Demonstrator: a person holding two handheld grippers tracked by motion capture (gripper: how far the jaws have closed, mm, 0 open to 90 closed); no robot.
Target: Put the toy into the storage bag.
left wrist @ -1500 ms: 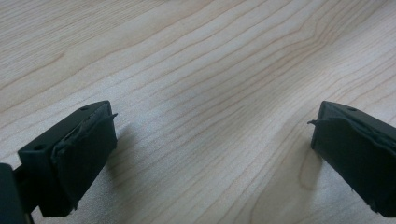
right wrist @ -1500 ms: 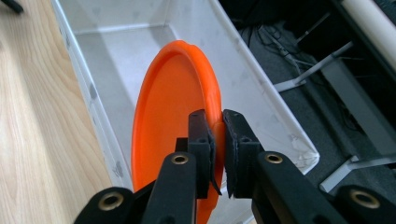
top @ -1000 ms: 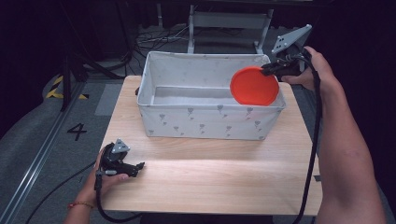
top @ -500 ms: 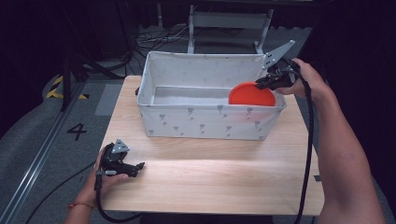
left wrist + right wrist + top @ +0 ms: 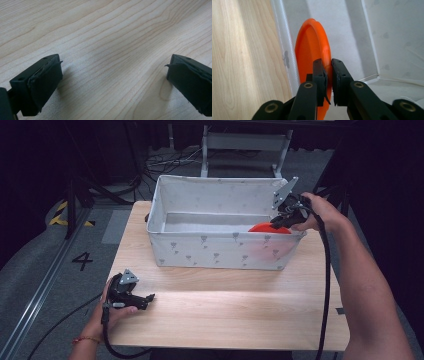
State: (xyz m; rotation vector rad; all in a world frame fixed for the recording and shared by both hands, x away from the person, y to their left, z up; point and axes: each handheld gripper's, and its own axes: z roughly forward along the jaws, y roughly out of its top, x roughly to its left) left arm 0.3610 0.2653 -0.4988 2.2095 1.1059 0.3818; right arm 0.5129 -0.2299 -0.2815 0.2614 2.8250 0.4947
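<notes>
Dark floor with cables and a yellow-black striped marking surrounds your pale wooden worktop (image 5: 235,305), which carries everything you are handling. Take the white fabric bin (image 5: 220,251) as your landmark: it stands toward the far side of the worktop, open at the top, its walls printed with small grey motifs.

Inside the bin, at its right end and close against the near wall, sits the orange plate (image 5: 269,228). You hold it on edge, nearly upright, so that from above it shows just over the bin's near rim. In the right gripper view the plate (image 5: 312,62) stands beside the bin's wall, with the worktop on the wall's other side.

Your right gripper (image 5: 281,220) hangs over the bin's right end. Its jaws are closed tight on the plate's rim, one pad on each face, so the rim runs straight up between them.

Your left gripper (image 5: 134,299) rests well in front of the bin's left corner, near the worktop's front edge. Its jaws (image 5: 112,82) stand wide apart with nothing but bare wood between them.
</notes>
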